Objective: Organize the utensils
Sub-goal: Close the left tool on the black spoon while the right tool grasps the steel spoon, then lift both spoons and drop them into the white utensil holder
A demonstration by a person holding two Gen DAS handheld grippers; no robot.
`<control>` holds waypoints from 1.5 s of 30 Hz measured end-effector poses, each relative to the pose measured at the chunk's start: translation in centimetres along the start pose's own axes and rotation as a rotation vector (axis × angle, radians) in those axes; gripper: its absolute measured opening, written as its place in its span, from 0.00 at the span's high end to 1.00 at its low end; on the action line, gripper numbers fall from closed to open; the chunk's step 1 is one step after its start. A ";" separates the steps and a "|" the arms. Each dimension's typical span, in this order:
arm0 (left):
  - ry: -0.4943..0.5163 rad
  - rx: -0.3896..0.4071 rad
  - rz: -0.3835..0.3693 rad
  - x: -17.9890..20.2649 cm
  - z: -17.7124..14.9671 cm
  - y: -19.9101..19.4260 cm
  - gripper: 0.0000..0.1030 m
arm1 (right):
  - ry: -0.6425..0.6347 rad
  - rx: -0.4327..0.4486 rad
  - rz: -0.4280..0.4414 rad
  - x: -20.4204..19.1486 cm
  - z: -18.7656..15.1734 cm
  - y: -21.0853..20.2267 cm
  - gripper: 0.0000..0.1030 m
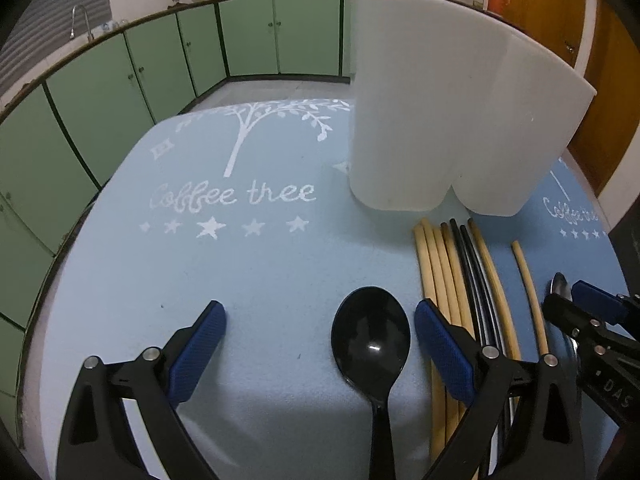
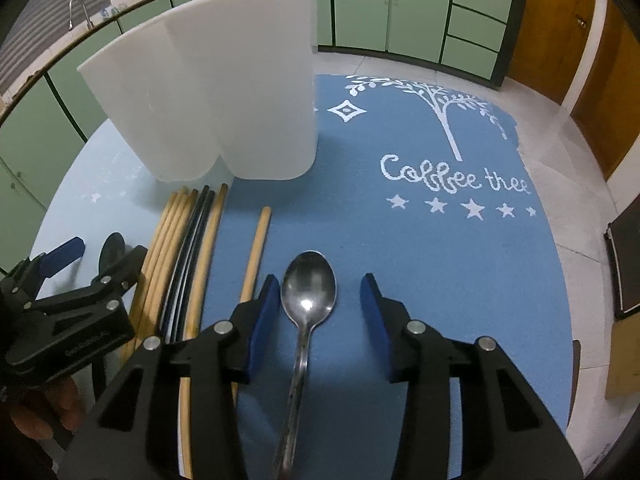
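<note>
Blue cloth with a white tree print (image 1: pixel 256 264) is covering the round table, and the utensils are lying on it. The left gripper (image 1: pixel 320 320) is hovering with its jaws spread wide; a black spoon (image 1: pixel 372 336) is lying between the fingers, nearer the right one, with neither pad touching it. The right gripper (image 2: pixel 316 294) is standing open around a metal spoon (image 2: pixel 308 292), its bowl close to the left finger but not pinched. Between the two spoons, wooden and black chopsticks (image 1: pixel 452 276) are lying side by side, one wooden stick apart on the right. A white two-part holder (image 2: pixel 224 92) is standing upright just beyond their far ends.
</note>
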State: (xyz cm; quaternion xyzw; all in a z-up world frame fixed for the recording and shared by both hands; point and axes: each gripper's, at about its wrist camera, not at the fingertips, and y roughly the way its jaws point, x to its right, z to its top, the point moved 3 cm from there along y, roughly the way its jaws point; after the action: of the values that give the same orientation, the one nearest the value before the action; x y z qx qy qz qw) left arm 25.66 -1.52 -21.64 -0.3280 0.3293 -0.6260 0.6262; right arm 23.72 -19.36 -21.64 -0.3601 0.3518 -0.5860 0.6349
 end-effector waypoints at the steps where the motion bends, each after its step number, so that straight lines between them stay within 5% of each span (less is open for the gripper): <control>1: -0.001 0.001 -0.006 -0.3 -0.1 0.0 0.09 | 0.003 0.000 0.003 0.1 -0.1 0.0 0.59; 15: -0.012 -0.013 0.001 -1.0 0.2 0.4 0.15 | 0.001 -0.019 -0.006 0.5 -0.3 -0.1 0.59; 21: -0.005 -0.013 -0.023 -0.2 0.0 -0.3 0.37 | -0.008 -0.027 -0.019 0.2 -0.2 0.0 0.63; 24: 0.010 0.001 -0.032 0.5 -0.1 -1.0 0.65 | -0.005 -0.024 -0.007 0.4 -0.1 0.1 0.73; 27: 0.010 0.003 -0.078 0.5 -0.1 -1.2 0.66 | -0.011 -0.001 0.021 0.6 -0.3 -0.2 0.74; 45: -0.030 0.386 -0.146 -1.7 2.9 -10.3 0.67 | -0.027 0.377 0.228 2.2 3.1 -11.4 0.74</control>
State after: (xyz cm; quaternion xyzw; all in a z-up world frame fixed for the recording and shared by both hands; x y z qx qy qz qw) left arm 22.15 0.20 -11.49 -0.2344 0.1693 -0.7160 0.6354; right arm 20.95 -22.04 -10.25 -0.2009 0.2661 -0.5610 0.7577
